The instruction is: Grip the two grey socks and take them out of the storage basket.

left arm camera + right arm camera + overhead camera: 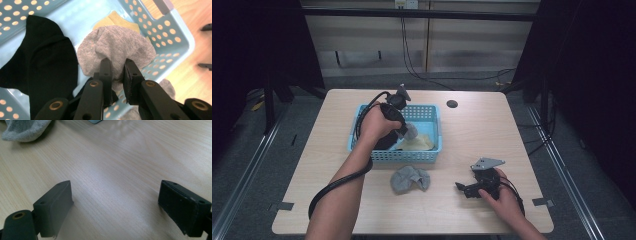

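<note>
My left gripper [115, 65] is shut on a grey sock [115, 46], which hangs bunched from its pads above the blue basket [175, 37]. In the high view the left gripper [404, 131] hovers over the basket [432, 152] with the grey sock [411, 131] at its tip. A black sock [42, 65] and a yellow sock [117, 19] lie inside the basket. A second grey sock [410, 178] lies crumpled on the table in front of the basket. My right gripper [463, 189] rests low on the table at the right, open with nothing between its jaws [116, 202].
The wooden table [482, 130] has a dark round hole [452, 104] near its far edge. The grey sock [23, 130] lies beyond my right gripper, to its upper left. Black cables trail from both grippers. Dark floor surrounds the table.
</note>
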`<state>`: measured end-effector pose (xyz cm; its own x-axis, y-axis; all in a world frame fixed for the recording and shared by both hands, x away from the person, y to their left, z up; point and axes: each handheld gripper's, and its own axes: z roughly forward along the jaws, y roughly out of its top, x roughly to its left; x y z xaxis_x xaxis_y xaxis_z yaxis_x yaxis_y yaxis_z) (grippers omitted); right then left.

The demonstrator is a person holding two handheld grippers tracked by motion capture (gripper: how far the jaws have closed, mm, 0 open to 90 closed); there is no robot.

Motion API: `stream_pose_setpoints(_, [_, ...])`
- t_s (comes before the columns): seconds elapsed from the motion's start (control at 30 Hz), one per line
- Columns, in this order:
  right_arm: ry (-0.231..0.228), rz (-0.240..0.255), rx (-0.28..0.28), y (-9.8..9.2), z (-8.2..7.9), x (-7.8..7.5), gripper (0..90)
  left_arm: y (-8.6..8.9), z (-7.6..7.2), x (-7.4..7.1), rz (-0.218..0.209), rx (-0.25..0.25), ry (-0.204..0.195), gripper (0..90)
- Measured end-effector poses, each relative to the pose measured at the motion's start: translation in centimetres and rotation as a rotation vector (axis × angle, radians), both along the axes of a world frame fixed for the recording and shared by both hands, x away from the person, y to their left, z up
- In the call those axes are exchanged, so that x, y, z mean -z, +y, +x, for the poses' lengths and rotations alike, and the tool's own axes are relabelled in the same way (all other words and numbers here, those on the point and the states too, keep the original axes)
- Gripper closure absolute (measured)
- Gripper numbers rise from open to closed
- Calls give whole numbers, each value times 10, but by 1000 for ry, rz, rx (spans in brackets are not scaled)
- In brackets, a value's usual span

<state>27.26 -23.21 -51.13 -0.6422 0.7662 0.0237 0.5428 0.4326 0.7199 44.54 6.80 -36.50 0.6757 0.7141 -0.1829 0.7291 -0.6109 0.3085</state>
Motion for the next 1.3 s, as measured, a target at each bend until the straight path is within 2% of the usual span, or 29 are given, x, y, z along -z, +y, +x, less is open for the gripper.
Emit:
stream_pose_setpoints(0.17, [0, 0, 0, 0, 0, 0, 115, 4, -6, -5, -7, 14, 12, 788])
stream_pose_setpoints(0.37, [0, 0, 0, 0, 0, 0, 115, 6, -15, -12, -7, 47, -1, 788])
stream_pose_setpoints(0.57, [0, -1, 0, 0, 0, 0, 115, 5, -24, -19, -28, 68, -2, 787])
stream_pose_setpoints(0.77, [0, 0, 0, 0, 0, 0, 115, -1, -36, -22, -27, 115, -7, 787])
stream_pose_setpoints(0.9, [-1, 1, -1, 0, 0, 0, 115, -5, -49, -26, -27, 172, -10, 787])
stream_pose_setpoints(1.3, [-1, 1, -1, 0, 0, 0, 115, -14, -76, -28, -40, 239, -31, 787])
